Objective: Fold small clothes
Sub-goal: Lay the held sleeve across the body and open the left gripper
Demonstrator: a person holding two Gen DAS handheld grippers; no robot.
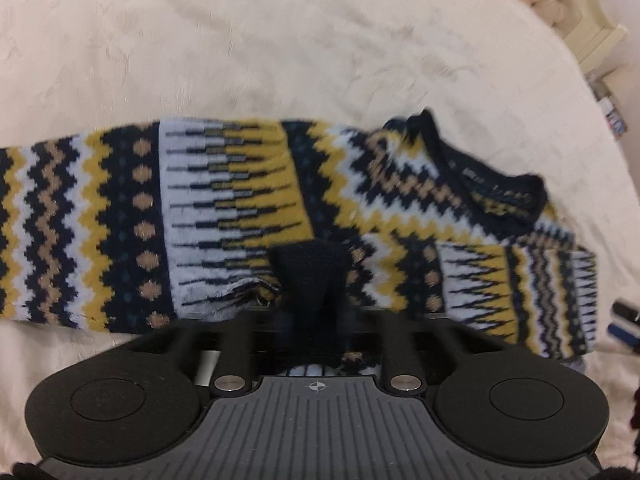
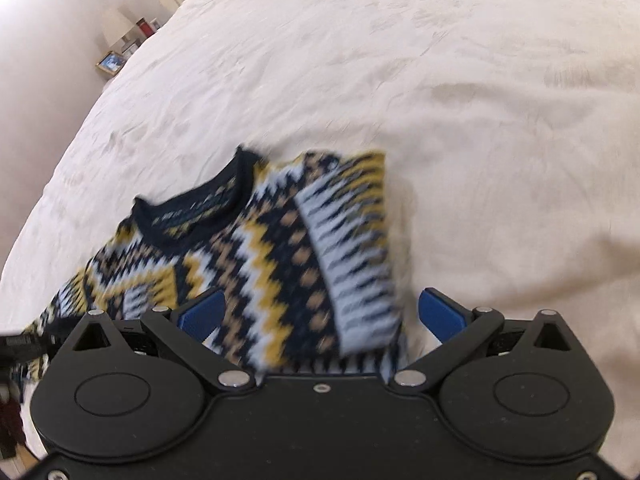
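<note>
Cream bedspread with a faint crushed pattern, rumpled in shallow creases and covering the bed from edge to edge in both views. Beyond the bed's far right corner in the left wrist view, a cream tufted headboard with a carved frame, and past the right edge some small items too blurred to name. Off the bed's far left corner in the right wrist view, a pale lamp, a red container just beside it, and a small framed picture nearer the bed's edge, all against a pale wall.
</note>
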